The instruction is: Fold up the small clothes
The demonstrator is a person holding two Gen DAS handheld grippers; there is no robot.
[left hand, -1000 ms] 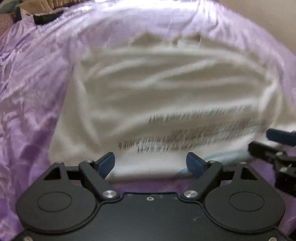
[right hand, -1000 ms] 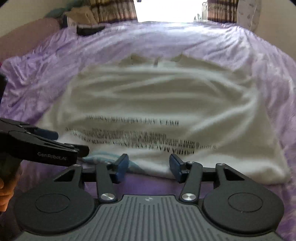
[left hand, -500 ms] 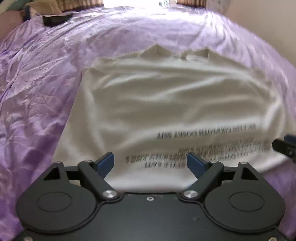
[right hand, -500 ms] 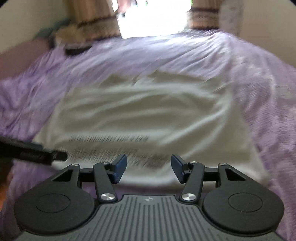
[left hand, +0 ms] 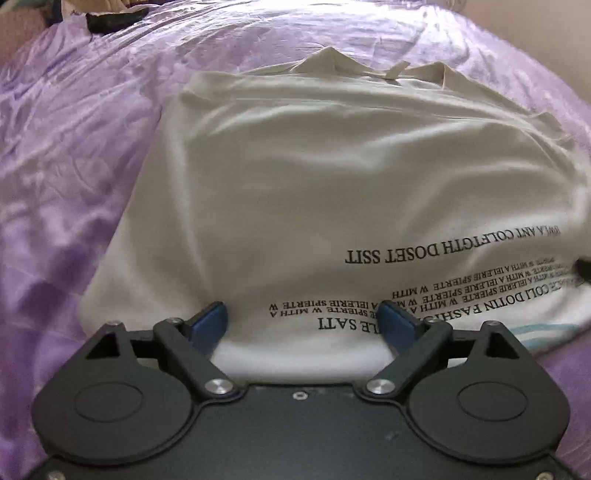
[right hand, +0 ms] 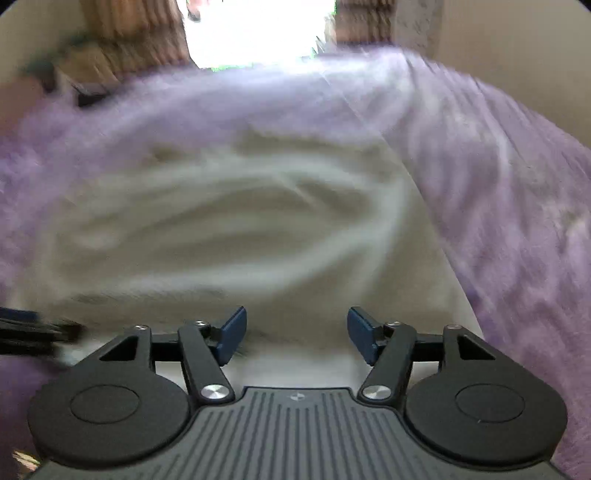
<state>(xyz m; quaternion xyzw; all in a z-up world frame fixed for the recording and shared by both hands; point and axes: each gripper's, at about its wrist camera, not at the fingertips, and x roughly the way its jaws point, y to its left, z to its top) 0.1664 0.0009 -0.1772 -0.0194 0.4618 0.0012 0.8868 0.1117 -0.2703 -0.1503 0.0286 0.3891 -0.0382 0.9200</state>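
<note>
A cream T-shirt (left hand: 314, 177) with black printed text lies spread flat on a purple bedsheet (left hand: 74, 147), its printed end nearest me. My left gripper (left hand: 304, 321) is open and empty, its blue pads over the near hem left of the middle. The shirt also shows, blurred, in the right wrist view (right hand: 240, 229). My right gripper (right hand: 295, 332) is open and empty over the shirt's near right part. The left gripper's tip (right hand: 33, 328) shows at the left edge of that view.
A dark object (left hand: 114, 20) and piled cloth lie at the bed's far left corner. A bright window (right hand: 258, 29) with curtains stands beyond the bed. A pale wall (right hand: 517, 55) runs along the right side.
Both grippers have moved forward over the shirt's near edge. The right gripper has swung right and its jaws have opened wider. The left gripper has shifted left, so the right gripper nearly leaves its view.
</note>
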